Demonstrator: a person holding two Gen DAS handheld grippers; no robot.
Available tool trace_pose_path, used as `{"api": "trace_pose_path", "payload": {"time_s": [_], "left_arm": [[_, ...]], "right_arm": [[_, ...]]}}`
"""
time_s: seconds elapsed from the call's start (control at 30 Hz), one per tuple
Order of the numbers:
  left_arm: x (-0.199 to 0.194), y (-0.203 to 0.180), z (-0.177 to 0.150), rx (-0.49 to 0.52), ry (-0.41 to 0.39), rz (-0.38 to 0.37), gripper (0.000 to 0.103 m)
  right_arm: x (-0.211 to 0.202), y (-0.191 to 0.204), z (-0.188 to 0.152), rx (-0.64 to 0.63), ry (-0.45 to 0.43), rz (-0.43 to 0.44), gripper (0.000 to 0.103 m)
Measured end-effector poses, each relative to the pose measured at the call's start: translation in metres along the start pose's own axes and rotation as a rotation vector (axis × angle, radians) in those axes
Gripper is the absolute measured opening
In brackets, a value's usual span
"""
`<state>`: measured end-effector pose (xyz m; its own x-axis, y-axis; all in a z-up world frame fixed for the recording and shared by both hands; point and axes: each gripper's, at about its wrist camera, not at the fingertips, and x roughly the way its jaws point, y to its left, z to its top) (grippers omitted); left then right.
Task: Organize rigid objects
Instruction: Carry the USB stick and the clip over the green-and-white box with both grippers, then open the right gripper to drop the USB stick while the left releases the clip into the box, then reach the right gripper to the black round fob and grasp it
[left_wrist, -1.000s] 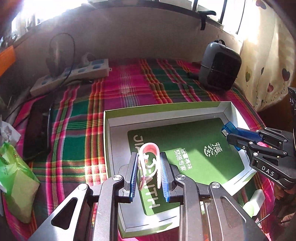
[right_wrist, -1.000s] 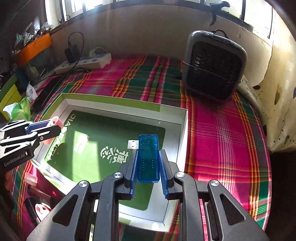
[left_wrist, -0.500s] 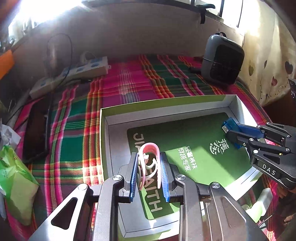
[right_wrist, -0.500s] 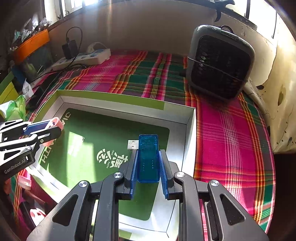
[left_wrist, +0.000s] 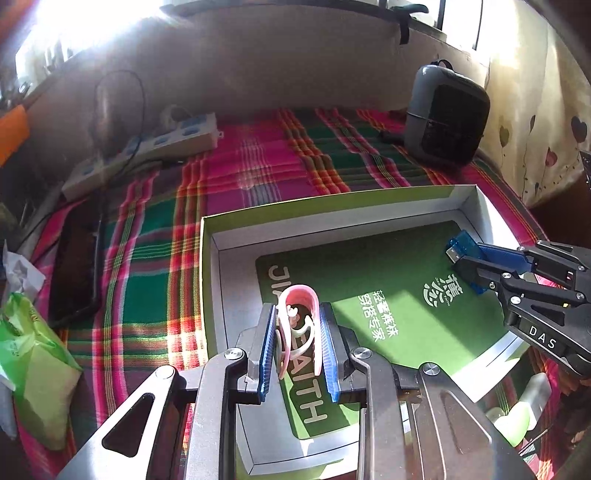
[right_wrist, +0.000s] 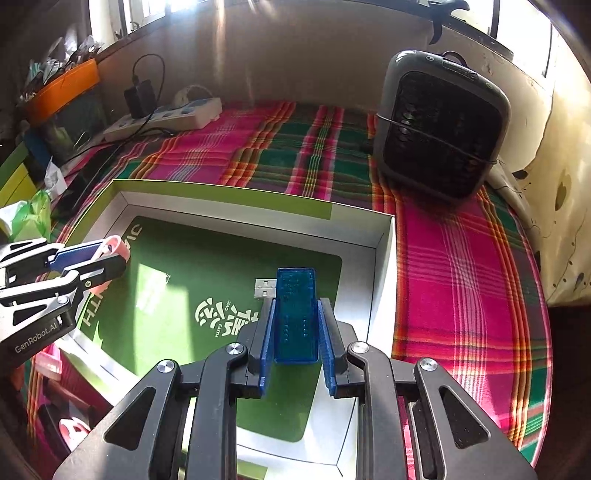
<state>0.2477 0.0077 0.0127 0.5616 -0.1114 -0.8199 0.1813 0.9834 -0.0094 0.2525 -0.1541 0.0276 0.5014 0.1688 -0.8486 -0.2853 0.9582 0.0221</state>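
Note:
My left gripper (left_wrist: 298, 317) is shut on a pink and white plastic clip (left_wrist: 297, 320), held above the left part of an open shallow box (left_wrist: 236, 218) with a green printed bottom. My right gripper (right_wrist: 295, 314) is shut on a translucent blue USB device (right_wrist: 295, 314) whose metal plug points left, above the right part of the same box (right_wrist: 258, 201). The right gripper also shows in the left wrist view (left_wrist: 480, 262) with the blue USB device (left_wrist: 461, 245). The left gripper shows at the left of the right wrist view (right_wrist: 107, 258).
The box lies on a plaid cloth (right_wrist: 461, 258). A dark grey fan heater (right_wrist: 439, 129) stands at the back right. A white power strip (left_wrist: 147, 147) with cables lies at the back left. A green packet (left_wrist: 33, 369) is at the left edge; small pink items (right_wrist: 74, 430) lie before the box.
Both grippers have moved a little forward over the box, each still holding its object. The box appears lower and nearer in both views.

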Motion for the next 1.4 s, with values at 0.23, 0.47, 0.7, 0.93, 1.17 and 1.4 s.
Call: {"api": "trace_pose_path", "payload": {"time_s": [0.23, 0.47, 0.7, 0.93, 1.17, 1.4], "left_arm": [[-0.002, -0.004, 0.0, 0.009, 0.001, -0.023, 0.034], [-0.014, -0.001, -0.003, -0.01, -0.016, -0.014, 0.037], [-0.047, 0.001, -0.011, -0.036, -0.074, -0.017, 0.037], [-0.078, 0.0, -0.031, -0.048, -0.117, -0.015, 0.038], [-0.099, 0.0, -0.053, -0.067, -0.13, -0.015, 0.038], [-0.114, -0.001, -0.079, -0.087, -0.139, -0.029, 0.038]], "right_arm": [[-0.001, 0.001, -0.001, 0.006, -0.006, 0.013, 0.03], [-0.008, 0.006, -0.003, -0.001, -0.026, 0.019, 0.047], [-0.027, 0.003, -0.009, 0.026, -0.054, 0.037, 0.047], [-0.056, 0.002, -0.025, 0.043, -0.097, 0.048, 0.047], [-0.091, -0.002, -0.034, 0.099, -0.191, 0.115, 0.047], [-0.111, 0.003, -0.057, 0.093, -0.202, 0.117, 0.047]]}}
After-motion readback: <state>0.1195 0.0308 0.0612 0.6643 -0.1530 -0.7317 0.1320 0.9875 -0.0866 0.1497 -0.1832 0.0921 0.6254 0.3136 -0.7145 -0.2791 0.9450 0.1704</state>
